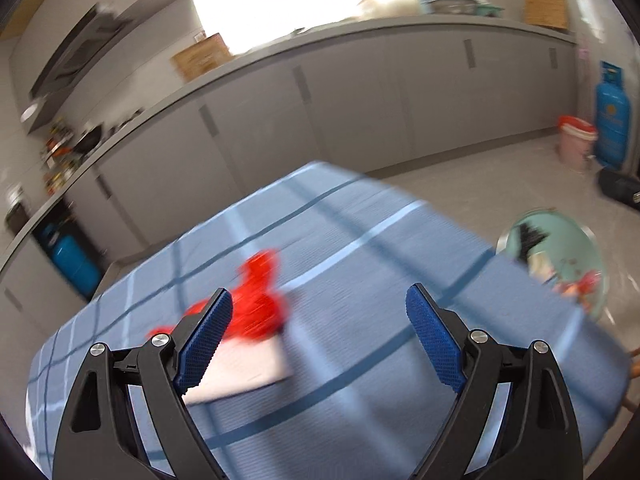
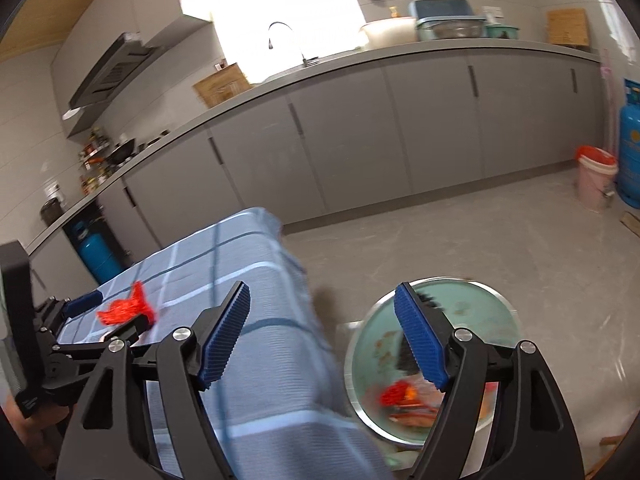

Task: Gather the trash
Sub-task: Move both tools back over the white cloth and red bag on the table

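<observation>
A crumpled red wrapper (image 1: 258, 300) lies on a white sheet of paper (image 1: 244, 372) on the table with the blue checked cloth (image 1: 360, 280). My left gripper (image 1: 320, 336) is open and empty, just short of the wrapper, which lies by its left finger. The wrapper (image 2: 126, 308) and the left gripper (image 2: 108, 320) also show in the right wrist view. My right gripper (image 2: 322, 338) is open and empty, held over the table's right edge and above a green trash bin (image 2: 472, 312) on the floor with red and orange scraps (image 2: 400, 398) inside.
The bin also shows in the left wrist view (image 1: 576, 240) past the table's right edge. Grey cabinets (image 2: 360, 132) run along the far wall. A pink bucket (image 2: 596, 180) and a blue gas cylinder (image 2: 630, 148) stand at the right.
</observation>
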{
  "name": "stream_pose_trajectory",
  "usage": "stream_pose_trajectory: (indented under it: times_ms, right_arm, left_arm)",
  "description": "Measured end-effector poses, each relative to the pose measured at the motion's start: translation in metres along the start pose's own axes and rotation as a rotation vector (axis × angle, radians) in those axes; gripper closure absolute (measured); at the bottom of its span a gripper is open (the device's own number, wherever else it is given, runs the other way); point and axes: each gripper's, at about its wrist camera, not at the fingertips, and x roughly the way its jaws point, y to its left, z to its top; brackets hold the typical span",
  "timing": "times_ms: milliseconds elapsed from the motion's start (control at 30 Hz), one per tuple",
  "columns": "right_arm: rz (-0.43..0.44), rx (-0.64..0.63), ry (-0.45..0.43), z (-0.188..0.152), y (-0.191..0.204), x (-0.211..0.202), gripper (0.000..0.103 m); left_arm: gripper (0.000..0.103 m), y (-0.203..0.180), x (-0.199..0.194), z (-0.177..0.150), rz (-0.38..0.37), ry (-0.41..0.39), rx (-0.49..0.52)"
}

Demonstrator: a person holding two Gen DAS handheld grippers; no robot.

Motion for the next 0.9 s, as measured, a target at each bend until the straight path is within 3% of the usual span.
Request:
stream_pose_trajectory:
  times_ms: [100, 267, 467, 733, 800, 867, 900]
  right_arm:
    - [0.03, -0.025, 0.013, -0.003, 0.022, 0.005, 0.026]
    - [0.062, -0.071, 0.051, -0.01, 0.06, 0.017, 0.022]
    - [0.101, -0.139, 0.093, -0.023, 0.103, 0.028, 0.019]
    - [0.111, -0.176, 0.113, -0.028, 0.125, 0.031, 0.017]
    - [0.11, -0.186, 0.112, -0.028, 0.128, 0.03, 0.017]
    - [0.108, -0.193, 0.112, -0.028, 0.131, 0.029, 0.016]
    - [0.107, -0.195, 0.112, -0.027, 0.132, 0.03, 0.016]
  left_arm:
    - [0.016, 0.034, 0.008, -0.017, 0.069, 0.046, -0.043]
    - [0.016, 0.083, 0.018, -0.038, 0.123, 0.101, -0.127]
    - [0.016, 0.109, 0.025, -0.045, 0.105, 0.125, -0.196]
    - [0.016, 0.103, 0.039, -0.047, 0.03, 0.138, -0.224]
    - [0.021, 0.103, 0.045, -0.049, 0.007, 0.157, -0.232]
    - [0.046, 0.103, 0.049, -0.052, -0.039, 0.181, -0.248]
    - [0.051, 0.103, 0.05, -0.054, -0.065, 0.19, -0.258]
